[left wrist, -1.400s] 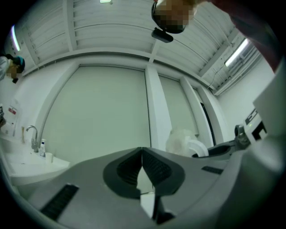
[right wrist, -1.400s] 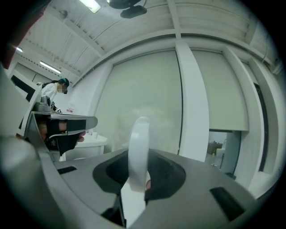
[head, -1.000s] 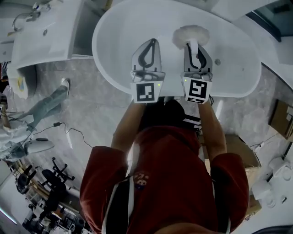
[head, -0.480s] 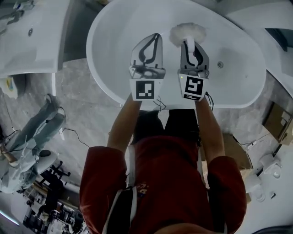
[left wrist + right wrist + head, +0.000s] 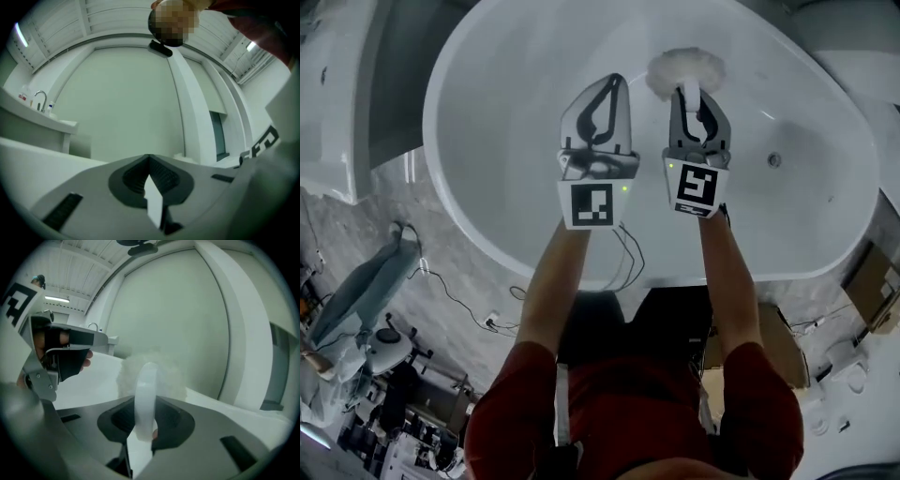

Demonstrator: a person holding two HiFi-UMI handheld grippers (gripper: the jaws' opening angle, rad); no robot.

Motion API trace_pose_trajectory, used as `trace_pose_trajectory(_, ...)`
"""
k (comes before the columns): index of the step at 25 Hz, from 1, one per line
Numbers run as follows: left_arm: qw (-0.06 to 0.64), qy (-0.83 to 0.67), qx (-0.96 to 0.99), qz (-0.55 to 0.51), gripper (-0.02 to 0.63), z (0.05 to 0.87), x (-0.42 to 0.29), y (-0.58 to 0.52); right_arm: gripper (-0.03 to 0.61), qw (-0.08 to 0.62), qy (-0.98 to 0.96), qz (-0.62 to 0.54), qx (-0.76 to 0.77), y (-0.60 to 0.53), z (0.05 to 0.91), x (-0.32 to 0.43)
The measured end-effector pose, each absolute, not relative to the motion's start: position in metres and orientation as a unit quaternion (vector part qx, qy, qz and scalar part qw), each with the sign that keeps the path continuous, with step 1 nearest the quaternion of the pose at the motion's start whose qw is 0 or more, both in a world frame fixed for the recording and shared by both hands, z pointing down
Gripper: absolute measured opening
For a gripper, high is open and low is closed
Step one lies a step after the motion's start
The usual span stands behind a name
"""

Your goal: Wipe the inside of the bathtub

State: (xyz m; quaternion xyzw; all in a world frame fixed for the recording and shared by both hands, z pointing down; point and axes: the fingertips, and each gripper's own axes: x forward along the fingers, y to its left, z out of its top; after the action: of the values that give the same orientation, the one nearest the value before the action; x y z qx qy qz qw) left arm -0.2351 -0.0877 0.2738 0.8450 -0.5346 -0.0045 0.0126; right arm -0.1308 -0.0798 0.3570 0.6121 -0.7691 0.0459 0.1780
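The white oval bathtub fills the upper head view. My right gripper is shut on the white handle of a fluffy white wiping pad. The pad sits at the jaw tips over the tub's inner far side, and I cannot tell if it touches the wall. In the right gripper view the pad hides the surface behind it. My left gripper hangs beside it over the tub's middle. Its jaws meet at the tips with nothing between them.
A round fitting sits on the tub's inner right wall. A cable runs over the tub's near rim to the marble floor. A white washbasin counter stands at the left, with equipment on the floor at the lower left.
Both grippers and the person's arms have reached farther out over the tub, which now looks larger and nearer. The pad stays in the right gripper. The left gripper stays shut.
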Motion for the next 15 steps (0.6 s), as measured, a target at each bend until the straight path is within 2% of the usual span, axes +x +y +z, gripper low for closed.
trace_pose_trajectory(11,0.026,-0.576,0.817,0.005,0.015,0.446,-0.241,-0.127,0.094,0.21,-0.789,0.102,0.568,-0.123,0.583,-0.146)
trace_pose_trajectory(15,0.05,-0.58,0.813,0.026,0.015,0.507,-0.242,-0.123,0.094,0.226,-0.791,0.107,0.558,-0.128,0.646,-0.15)
